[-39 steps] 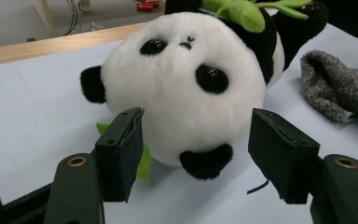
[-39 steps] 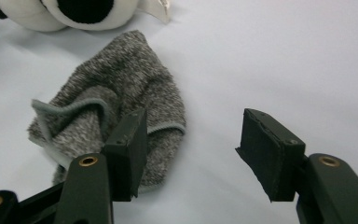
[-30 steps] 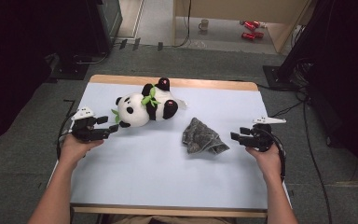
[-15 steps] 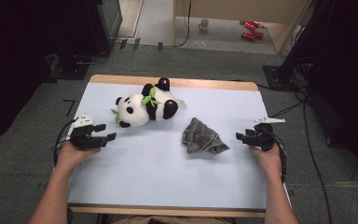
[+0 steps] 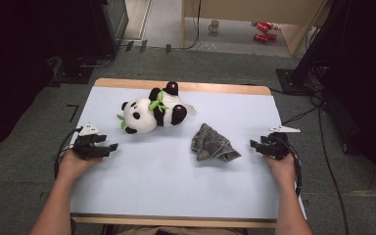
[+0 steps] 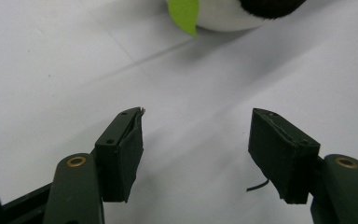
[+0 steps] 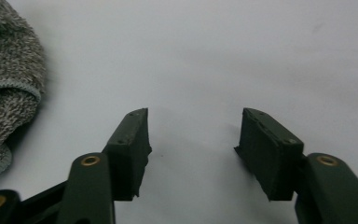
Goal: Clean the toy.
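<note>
Both parked low and empty: left gripper (image 5: 108, 147) spread just short of the panda (image 5: 152, 111), right gripper (image 5: 255, 146) jaws just widening, nothing between them, beside the grey cloth (image 5: 211, 143), probably lined up for grabs.

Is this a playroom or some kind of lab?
Probably a lab or recording room, not a playroom. The white table holds just a toy panda and a grey cloth, cables trail over grey carpet, and dark equipment racks stand behind.
</note>
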Tool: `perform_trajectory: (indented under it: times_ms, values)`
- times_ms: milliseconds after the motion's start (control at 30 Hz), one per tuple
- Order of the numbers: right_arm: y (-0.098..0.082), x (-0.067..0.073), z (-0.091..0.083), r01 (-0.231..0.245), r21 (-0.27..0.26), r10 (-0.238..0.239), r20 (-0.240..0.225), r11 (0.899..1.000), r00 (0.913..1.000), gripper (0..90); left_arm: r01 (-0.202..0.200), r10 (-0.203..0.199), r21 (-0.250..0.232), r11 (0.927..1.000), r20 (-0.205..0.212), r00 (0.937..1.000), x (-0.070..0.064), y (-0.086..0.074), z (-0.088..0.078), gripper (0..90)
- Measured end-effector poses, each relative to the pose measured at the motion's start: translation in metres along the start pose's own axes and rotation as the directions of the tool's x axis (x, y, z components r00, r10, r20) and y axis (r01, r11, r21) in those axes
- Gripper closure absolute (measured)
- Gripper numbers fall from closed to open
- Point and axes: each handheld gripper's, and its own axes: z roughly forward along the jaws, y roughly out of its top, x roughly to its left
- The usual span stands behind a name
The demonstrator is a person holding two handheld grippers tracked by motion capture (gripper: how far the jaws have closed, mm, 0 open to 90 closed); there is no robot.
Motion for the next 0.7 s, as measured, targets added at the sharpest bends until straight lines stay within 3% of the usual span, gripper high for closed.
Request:
perform_trajectory:
  times_ms: [133,700]
  values:
    - [-0.006,0.001,0.0,0.015,-0.04,-0.015,-0.002,0.999,0.9999,38.1,0.0,0.0,0.02,0.9998,-0.011,0.9999,0.0,-0.001,0.002,34.7]
    - [-0.006,0.012,0.004,0.119,-0.007,-0.118,0.038,0.993,0.9922,27.4,-0.01,0.011,0.017,0.9998,-0.011,0.9999,-0.002,-0.003,0.004,28.0]
